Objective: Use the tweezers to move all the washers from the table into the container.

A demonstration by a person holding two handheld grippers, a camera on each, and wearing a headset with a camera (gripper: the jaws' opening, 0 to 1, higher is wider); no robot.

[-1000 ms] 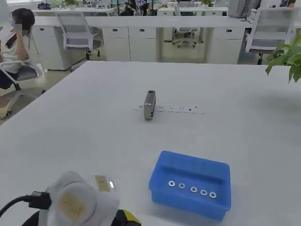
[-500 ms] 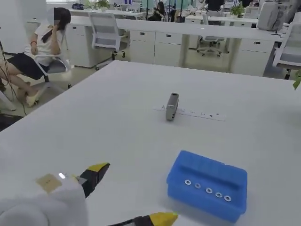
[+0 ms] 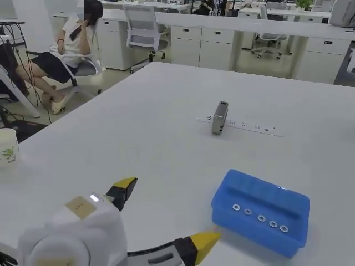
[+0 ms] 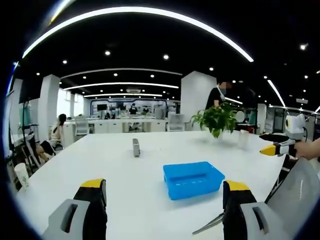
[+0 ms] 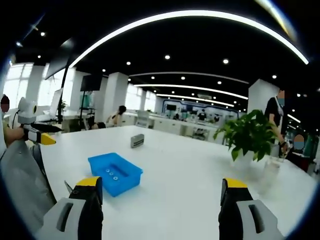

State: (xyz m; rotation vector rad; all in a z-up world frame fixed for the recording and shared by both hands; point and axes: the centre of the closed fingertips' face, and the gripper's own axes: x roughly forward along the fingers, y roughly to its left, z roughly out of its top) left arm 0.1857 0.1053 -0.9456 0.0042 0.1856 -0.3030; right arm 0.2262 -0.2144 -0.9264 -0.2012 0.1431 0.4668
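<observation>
Blue rectangular plastic container (image 3: 250, 236), five flat metal washers (image 3: 261, 218) inside

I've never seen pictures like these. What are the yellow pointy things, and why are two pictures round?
A person holds a gripper in each hand. Each has two yellow-tipped fingers that pinch. The square picture comes from a camera on the person's head and shows the left gripper. Each round picture comes from a camera riding on a gripper; one looks along the right gripper. On the table sits a blue tray with five washers inside, and a grey box behind. Both grippers are open, nothing between the fingers.
</observation>
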